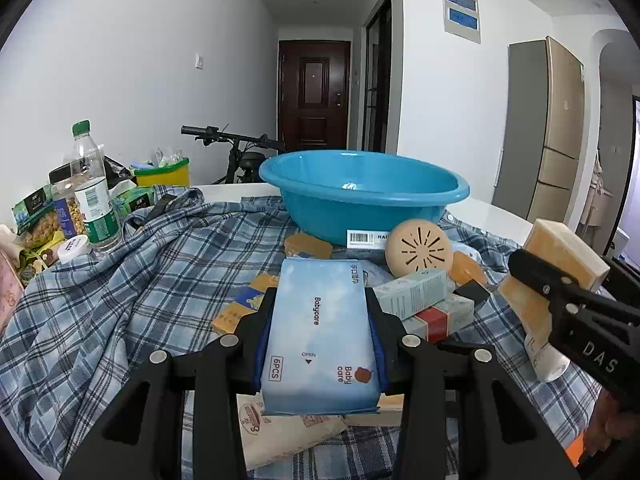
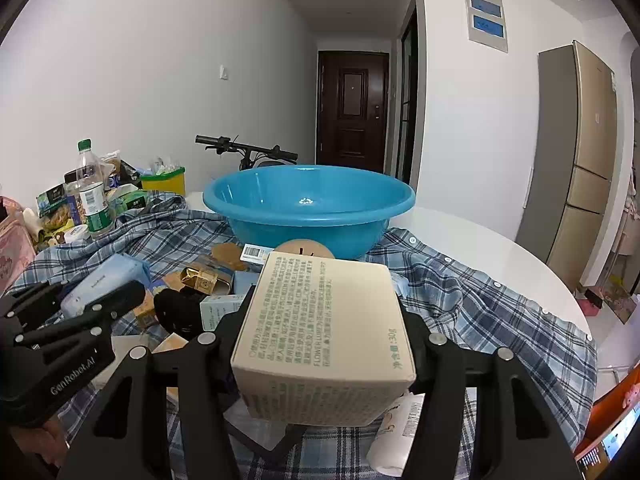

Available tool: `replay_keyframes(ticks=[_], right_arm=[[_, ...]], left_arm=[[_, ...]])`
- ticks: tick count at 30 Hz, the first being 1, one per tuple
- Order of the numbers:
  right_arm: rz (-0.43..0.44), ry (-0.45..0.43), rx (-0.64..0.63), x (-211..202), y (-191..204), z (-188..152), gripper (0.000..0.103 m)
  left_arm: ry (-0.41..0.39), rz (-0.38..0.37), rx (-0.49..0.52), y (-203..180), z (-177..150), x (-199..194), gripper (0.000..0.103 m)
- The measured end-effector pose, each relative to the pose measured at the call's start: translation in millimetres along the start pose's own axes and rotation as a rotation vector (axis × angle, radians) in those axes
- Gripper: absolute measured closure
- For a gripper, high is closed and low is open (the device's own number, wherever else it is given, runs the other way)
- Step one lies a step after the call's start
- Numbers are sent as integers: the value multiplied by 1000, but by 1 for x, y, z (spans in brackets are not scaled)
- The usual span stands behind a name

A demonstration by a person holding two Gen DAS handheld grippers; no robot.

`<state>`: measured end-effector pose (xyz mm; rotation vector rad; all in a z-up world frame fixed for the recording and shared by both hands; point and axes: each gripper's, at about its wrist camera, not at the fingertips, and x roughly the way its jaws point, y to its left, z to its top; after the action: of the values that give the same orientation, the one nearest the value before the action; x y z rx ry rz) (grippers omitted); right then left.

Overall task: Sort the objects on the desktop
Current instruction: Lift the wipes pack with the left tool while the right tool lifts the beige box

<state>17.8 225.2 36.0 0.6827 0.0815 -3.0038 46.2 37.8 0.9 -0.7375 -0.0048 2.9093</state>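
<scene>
Nearest, both grippers loaded. Left gripper (image 1: 320,320) clamped on a blue wipes pack (image 1: 320,336), pack lying flat between the jaws, its far end sticking out past the tips. Right gripper (image 2: 324,320) clamped on a cream box (image 2: 324,332), printed face up, held clear of the cloth.

Below them: plaid shirt (image 1: 120,280) spread over the table, with a heap of small cartons (image 1: 420,292), sachets and a tube on it. Just beyond the heap a round beige case (image 1: 420,246) leans by the blue basin (image 1: 360,196). Basin looks empty; likely the drop spot, though I cannot tell for sure. Far left, bottle (image 1: 94,192) and snack bags, well apart.

Risks, as I judge them: the pack is soft, gripped only by its sides, so it may sag or slip out on a quick swing. The box is held near its rear end; a tilt could lever it loose. The two grippers sit close together, so they could knock each other on the way to the basin. Loose shirt folds may snag a low pass.

Pose: both grippers point forward and slightly down toward the basin, side by side, above the heap.
</scene>
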Motion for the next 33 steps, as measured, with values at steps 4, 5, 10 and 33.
replay_keyframes(ticks=[4, 5, 10, 33], right_arm=[[5, -5, 7, -1, -1, 3, 47], [3, -11, 7, -3, -2, 5, 47], [-1, -56, 3, -12, -3, 21, 47], [2, -318, 7, -72, -3, 108, 46]], left_arm=[[-14, 1, 5, 0, 4, -5, 61], [-18, 2, 8, -1, 6, -7, 61], [-38, 1, -9, 1, 24, -13, 61], [-275, -30, -4, 0, 122, -96, 61]])
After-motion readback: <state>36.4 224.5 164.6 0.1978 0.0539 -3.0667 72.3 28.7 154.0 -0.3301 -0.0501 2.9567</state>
